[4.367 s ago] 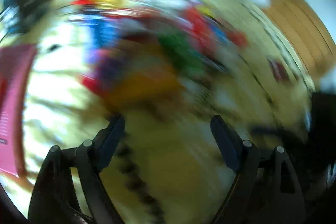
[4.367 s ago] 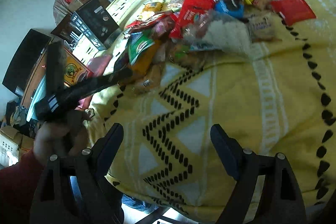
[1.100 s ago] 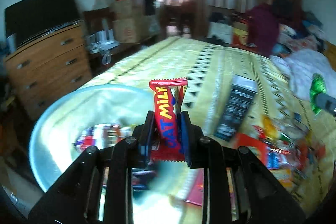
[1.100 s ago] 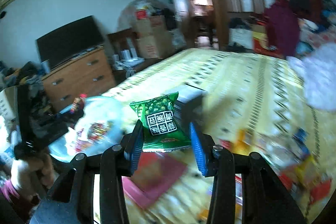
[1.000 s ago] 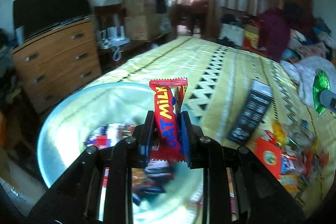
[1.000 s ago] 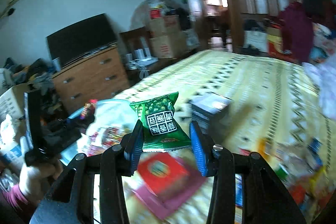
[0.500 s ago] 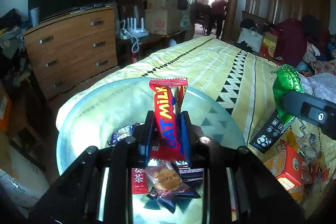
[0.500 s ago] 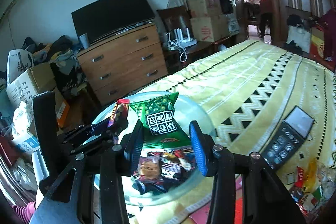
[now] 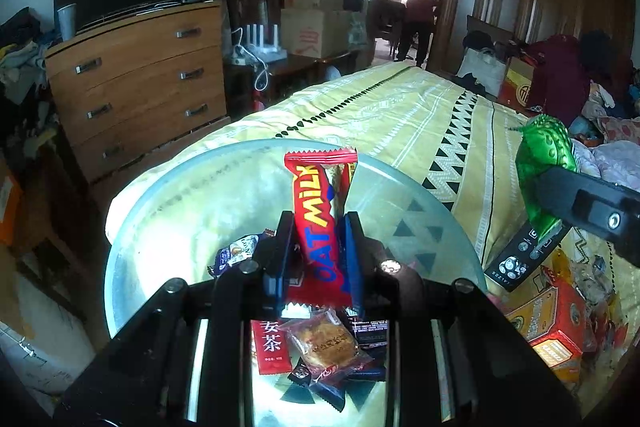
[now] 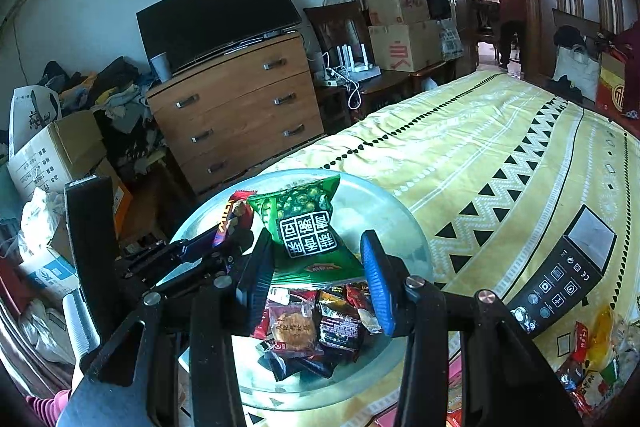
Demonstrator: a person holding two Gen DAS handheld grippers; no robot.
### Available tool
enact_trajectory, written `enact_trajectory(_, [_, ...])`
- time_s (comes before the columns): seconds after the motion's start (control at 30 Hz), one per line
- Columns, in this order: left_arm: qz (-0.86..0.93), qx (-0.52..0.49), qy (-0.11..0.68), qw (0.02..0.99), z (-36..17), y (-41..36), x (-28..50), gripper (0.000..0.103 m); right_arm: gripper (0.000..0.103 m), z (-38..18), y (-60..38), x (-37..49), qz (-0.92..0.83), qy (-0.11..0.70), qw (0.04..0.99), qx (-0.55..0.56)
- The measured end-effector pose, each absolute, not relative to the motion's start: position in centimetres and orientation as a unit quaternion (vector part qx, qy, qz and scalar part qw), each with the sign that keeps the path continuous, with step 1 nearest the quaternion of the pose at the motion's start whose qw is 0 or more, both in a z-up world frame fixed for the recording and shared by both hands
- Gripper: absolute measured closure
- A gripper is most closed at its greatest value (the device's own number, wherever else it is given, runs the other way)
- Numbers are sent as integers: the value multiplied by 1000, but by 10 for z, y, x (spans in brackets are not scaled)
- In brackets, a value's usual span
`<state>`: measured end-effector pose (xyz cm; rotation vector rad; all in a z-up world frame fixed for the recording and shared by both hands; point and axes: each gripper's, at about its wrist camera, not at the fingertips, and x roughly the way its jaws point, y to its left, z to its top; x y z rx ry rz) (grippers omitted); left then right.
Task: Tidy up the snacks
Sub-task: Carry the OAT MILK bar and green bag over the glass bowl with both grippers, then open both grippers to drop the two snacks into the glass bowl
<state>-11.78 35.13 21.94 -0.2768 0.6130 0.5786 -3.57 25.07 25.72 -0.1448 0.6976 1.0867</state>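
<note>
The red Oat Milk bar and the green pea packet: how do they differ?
The Oat Milk bar is a slim red wrapper standing on end; the green pea packet is a broad, puffy pillow bag. The left gripper pinches the bar with narrow-set jaws; the right gripper holds the packet with jaws set wider. Both are held above the glass bowl of snacks.

Bed with yellow patterned bedspread (image 10: 500, 143), black zigzag and dotted bands. Wooden dresser (image 10: 240, 107), three drawers, metal handles, stood against the wall beside the bed's foot; flat black television (image 10: 216, 13) on top, a pale cup (image 10: 161, 66) at its left. Stacked cardboard boxes (image 10: 404, 27) farther right, white router (image 10: 354, 61) with upright antennas in front. Black remote-like device (image 10: 568, 267) lay on the bedspread. Heap of clothes (image 10: 108, 87) left of the dresser. Person in dark red top (image 9: 418, 23) stood in the lit doorway.
</note>
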Motion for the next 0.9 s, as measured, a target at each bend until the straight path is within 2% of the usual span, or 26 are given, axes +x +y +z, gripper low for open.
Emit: enact_trajectory(0.9, [293,-126,308,896,217,355,-117,78,57,245,254,-29,505,333,793,-71])
